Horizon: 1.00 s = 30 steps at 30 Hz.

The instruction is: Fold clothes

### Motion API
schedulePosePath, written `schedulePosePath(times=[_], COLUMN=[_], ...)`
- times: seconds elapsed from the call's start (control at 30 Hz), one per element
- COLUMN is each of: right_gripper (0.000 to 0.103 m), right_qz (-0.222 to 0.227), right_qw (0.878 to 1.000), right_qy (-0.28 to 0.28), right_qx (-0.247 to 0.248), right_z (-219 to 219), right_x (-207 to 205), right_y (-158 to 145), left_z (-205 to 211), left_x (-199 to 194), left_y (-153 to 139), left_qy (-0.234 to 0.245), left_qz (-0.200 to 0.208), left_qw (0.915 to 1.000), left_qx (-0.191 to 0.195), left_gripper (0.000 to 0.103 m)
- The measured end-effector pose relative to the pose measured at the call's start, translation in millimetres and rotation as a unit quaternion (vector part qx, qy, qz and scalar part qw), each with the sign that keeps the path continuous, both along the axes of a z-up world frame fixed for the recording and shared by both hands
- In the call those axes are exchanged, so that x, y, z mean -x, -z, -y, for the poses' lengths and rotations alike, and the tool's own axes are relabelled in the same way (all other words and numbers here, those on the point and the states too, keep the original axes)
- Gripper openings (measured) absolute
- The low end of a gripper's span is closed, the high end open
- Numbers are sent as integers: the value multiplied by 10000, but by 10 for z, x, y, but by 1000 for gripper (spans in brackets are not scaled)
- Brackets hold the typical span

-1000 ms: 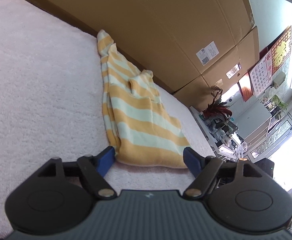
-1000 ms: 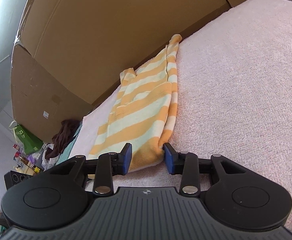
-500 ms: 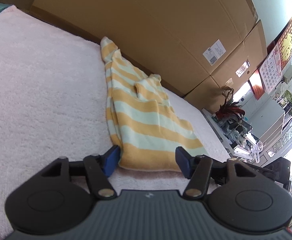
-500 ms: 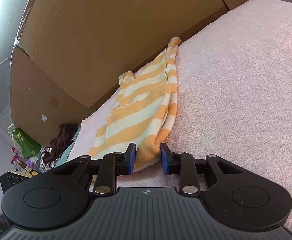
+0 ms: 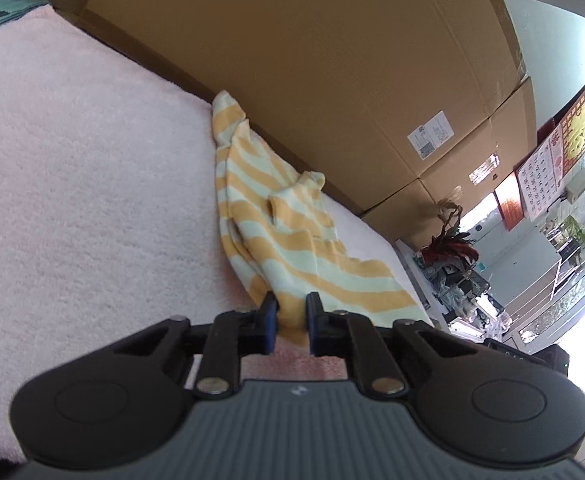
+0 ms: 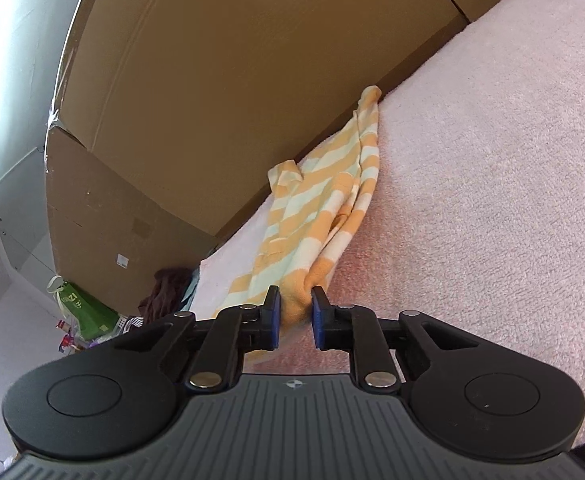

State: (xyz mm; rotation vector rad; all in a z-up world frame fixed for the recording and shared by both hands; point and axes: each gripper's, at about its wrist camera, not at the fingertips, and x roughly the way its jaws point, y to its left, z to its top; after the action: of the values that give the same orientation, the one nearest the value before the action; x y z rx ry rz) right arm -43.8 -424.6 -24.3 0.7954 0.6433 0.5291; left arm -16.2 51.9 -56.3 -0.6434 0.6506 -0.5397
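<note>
1. Surface: a pink fleecy blanket (image 5: 72, 184) covers the bench before you; it also fills the right side of the right wrist view (image 6: 492, 160).
2. Backdrop: large brown cardboard boxes (image 5: 312, 60) stand along the far edge of the blanket, one bearing a white label (image 5: 430, 136). The same cardboard wall (image 6: 212, 80) rises behind the garment in the right wrist view.
3. Room, left wrist view: a calendar (image 5: 540, 176) hangs on the far wall, with a red-leaved plant (image 5: 450, 250) below it among clutter too small to tell apart.
4. Room, right wrist view: a green bag (image 6: 86, 312) and a dark heap of cloth (image 6: 168, 292) lie past the blanket's end.
5. Task item: a yellow-and-pale-green striped garment (image 5: 276, 232) lies lengthwise on the blanket, its far end touching the foot of the boxes; its near hem is gathered and lifted off the blanket. Seen also from the right (image 6: 324, 216).
6. Your left tongs (image 5: 292, 322): the jaws have just been closing and now pinch a bunched corner of the near hem.
7. Your right tongs (image 6: 295, 316): the jaws have just been closing and now grip the other bunched corner of the hem, the cloth pulled into a taut fold between the blue pads (image 6: 275, 318).
</note>
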Motion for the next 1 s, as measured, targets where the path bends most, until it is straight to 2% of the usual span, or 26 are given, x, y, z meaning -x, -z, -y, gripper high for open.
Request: schedulePosePath(times=[0.1, 0.2, 0.27, 0.37, 0.4, 0.47, 0.5, 0.57, 0.7, 0.8, 0.83, 0.9, 0.93, 1.0], right_gripper=[17, 17, 18, 19, 20, 28, 38, 41, 40, 40, 40, 40, 40, 39], right_qz=[-21, -49, -192, -461, -517, -509, -467, -383, -430, -512, -526, -553, -567, -601], right_qw=[9998, 9999, 9996, 9986, 9984, 9987, 9989, 9992, 9990, 9986, 9985, 9982, 9981, 9977], right_qy=[-96, -162, -174, -103, -61, 51, 60, 78, -37, -75, -89, -92, -93, -87], right_qx=[-159, -31, 128, 247, 221, 9, -3, -25, 70, -86, -124, -188, -220, -306], right_z=[43, 90, 102, 104, 115, 170, 194, 243, 259, 235, 233, 257, 270, 294], right_x=[129, 287, 362, 423, 440, 470, 484, 512, 500, 471, 468, 478, 483, 489], right_y=[-40, -19, 66, 261, 310, 333, 310, 264, 270, 319, 327, 341, 348, 367], left_z=[-47, -66, -64, -83, -102, -134, -144, -146, -94, -19, -28, -71, -91, -117], left_x=[198, 364, 442, 522, 542, 593, 620, 666, 609, 547, 531, 498, 480, 443], left_y=[-50, 84, 220, 297, 288, 252, 237, 238, 313, 363, 373, 408, 430, 513], left_qy=[144, 268, 320, 360, 421, 595, 681, 761, 852, 755, 712, 633, 592, 499], left_qz=[17, -217, -415, -447, -435, -397, -373, -379, -537, -601, -615, -681, -723, -907], left_qw=[9999, 9994, 9986, 9983, 9981, 9973, 9968, 9958, 9948, 9949, 9946, 9927, 9913, 9875], left_qx=[12, -20, -7, -77, -63, -140, -207, -345, 125, 282, 433, 770, 927, 1185], left_gripper=[7, 7, 6, 8, 9, 10, 12, 38, 38, 38, 43, 44, 48, 48])
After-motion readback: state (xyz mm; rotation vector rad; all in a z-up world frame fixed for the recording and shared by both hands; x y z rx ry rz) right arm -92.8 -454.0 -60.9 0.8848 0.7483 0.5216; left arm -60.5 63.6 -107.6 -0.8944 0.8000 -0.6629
